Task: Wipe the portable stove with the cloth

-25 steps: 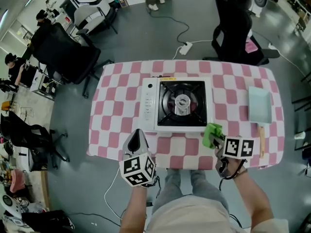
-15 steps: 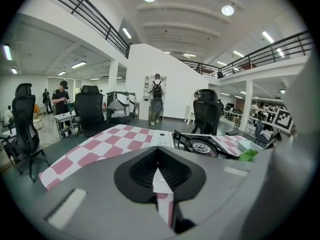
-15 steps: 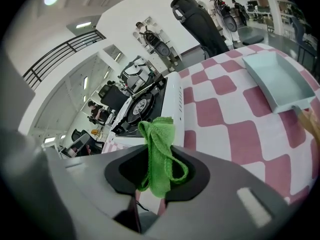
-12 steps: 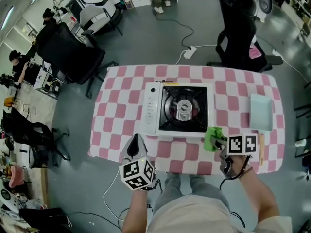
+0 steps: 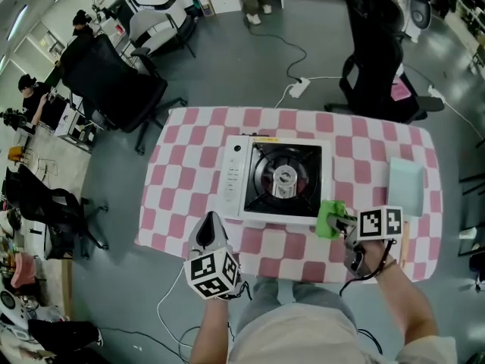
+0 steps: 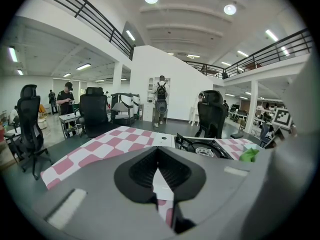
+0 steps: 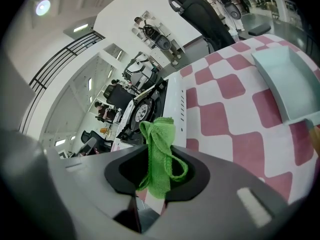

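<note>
The white portable stove [image 5: 239, 180] with its black burner [image 5: 284, 174] sits mid-table on the pink checked cloth. My right gripper [image 5: 339, 223] hovers at the stove's near right corner, shut on a green cloth [image 5: 330, 218] that is bunched between the jaws [image 7: 159, 154]. My left gripper [image 5: 210, 230] hangs at the table's near edge, left of the stove's front, jaws together with nothing in them. In the left gripper view the stove [image 6: 200, 146] lies ahead and the green cloth [image 6: 249, 154] shows at right.
A pale blue tray [image 5: 407, 185] lies at the table's right end [image 7: 292, 84]. A wooden-handled tool [image 5: 402, 243] sits near the right gripper. Black office chairs [image 5: 114, 89] [image 5: 379, 51] stand round the table; a power strip [image 5: 296, 88] lies on the floor.
The head view has shifted slightly. My right gripper with the green cloth has edged up toward the stove's near right corner. The left gripper has barely moved.
</note>
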